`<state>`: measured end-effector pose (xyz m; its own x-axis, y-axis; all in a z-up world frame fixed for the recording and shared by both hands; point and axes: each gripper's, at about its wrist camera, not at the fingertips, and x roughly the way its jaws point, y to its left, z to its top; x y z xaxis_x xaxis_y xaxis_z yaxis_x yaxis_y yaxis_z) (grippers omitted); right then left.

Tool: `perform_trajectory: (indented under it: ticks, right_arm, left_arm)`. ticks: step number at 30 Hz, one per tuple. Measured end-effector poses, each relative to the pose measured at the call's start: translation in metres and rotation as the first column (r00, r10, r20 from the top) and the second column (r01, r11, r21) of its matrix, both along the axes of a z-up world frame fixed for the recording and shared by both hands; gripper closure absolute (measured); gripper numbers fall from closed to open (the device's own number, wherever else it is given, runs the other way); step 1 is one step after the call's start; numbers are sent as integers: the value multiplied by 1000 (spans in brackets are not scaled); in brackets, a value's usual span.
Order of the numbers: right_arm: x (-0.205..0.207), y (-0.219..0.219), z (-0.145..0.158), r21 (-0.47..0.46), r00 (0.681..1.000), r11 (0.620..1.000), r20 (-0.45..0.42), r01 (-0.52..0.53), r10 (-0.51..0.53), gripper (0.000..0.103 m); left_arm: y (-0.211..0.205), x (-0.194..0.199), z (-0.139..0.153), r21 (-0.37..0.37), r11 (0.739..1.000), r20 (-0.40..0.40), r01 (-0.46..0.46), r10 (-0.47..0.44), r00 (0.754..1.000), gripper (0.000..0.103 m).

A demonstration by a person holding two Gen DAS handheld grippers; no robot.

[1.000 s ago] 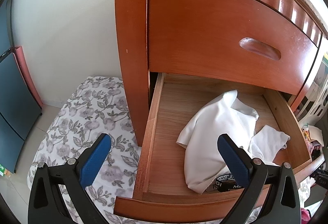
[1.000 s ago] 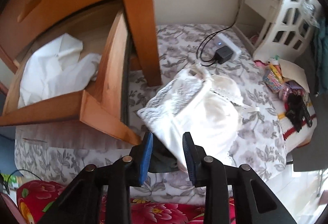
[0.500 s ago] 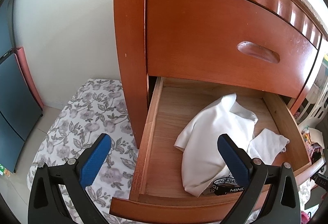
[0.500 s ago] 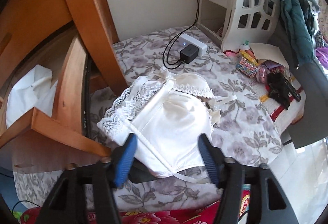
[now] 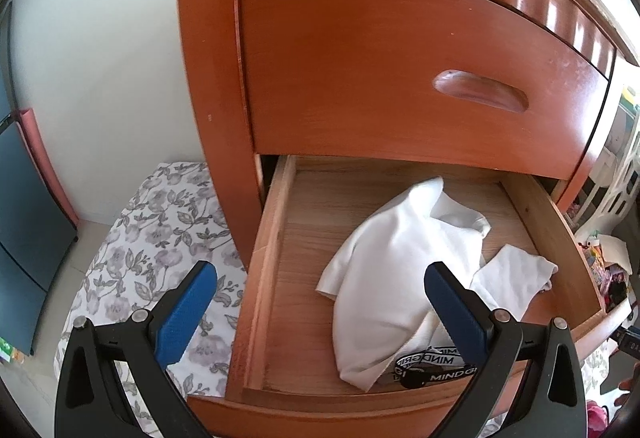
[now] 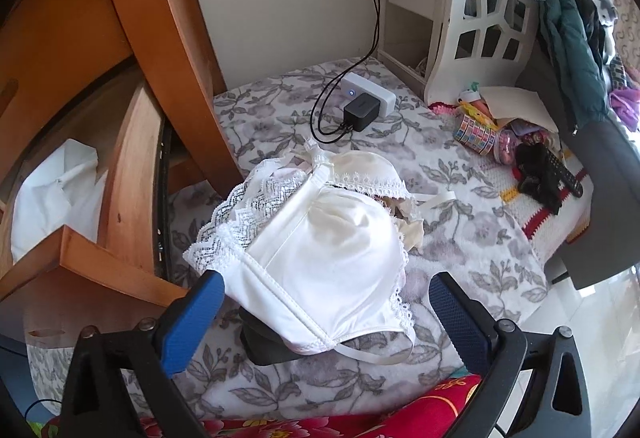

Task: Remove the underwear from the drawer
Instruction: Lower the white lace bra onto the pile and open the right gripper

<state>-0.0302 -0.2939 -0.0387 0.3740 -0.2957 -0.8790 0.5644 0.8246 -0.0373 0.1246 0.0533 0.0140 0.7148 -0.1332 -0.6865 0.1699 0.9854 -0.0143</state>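
Note:
The low wooden drawer (image 5: 276,238) stands pulled out under a shut drawer. In it lie crumpled white garments (image 5: 400,258) and a black waistband with white lettering (image 5: 436,362) at the front. My left gripper (image 5: 320,274) hovers open over the drawer's front, nothing between its fingers. In the right wrist view a white lace bra (image 6: 320,238) lies on the floral mat (image 6: 460,238) beside the drawer (image 6: 128,177), covering a dark item (image 6: 264,342). My right gripper (image 6: 327,280) is opening; the bra lies between its fingers, and the pads stand clear of it.
A white power strip with a black charger (image 6: 362,105) and cables lies behind the bra. A white lattice shelf (image 6: 480,17), toys and a remote control (image 6: 560,173) crowd the right. A red flowered blanket (image 6: 360,410) is at the near edge. A blue panel (image 5: 24,238) stands far left.
The right gripper's jaws went from nearly together on the fabric to wide apart, leaving the bra on the mat. The left gripper stayed open and nearly still.

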Motion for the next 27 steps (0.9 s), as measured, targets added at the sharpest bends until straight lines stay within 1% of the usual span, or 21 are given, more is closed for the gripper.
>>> perform_trajectory:
  ticks: [2,6,10,13,16,22,27]
  right_arm:
    - [0,0,-1,5,1000,1000,4,-8,8,0]
    - [2,-3,-2,1,1000,1000,-8,-2,2,0]
    - [1,-5,0,-7,1000,1000,2,6,-6,0]
    - [1,-7,1,-8,1000,1000,1,18,-18,0]
    - [3,-4,5,-34,1000,999,-2,11,-11,0]
    - [8,4,21,-21,999,1000,40,-8,9,0]
    - [15,16,48,-53,994,998,110,-22,27,0]
  left_arm:
    - [-4,-1,1,13,1000,5,-2,2,1000,0]
    - [-6,-2,3,11,1000,13,2,-3,1000,0]
    - [-6,0,1,12,1000,8,4,-4,1000,0]
    - [-3,0,0,2,1000,4,2,-2,1000,0]
    - [-2,1,0,-8,1000,1,6,-6,1000,0]
    - [0,0,-1,-20,1000,-2,12,-12,1000,0]
    - [4,1,-2,-24,1000,-11,5,-5,1000,0]
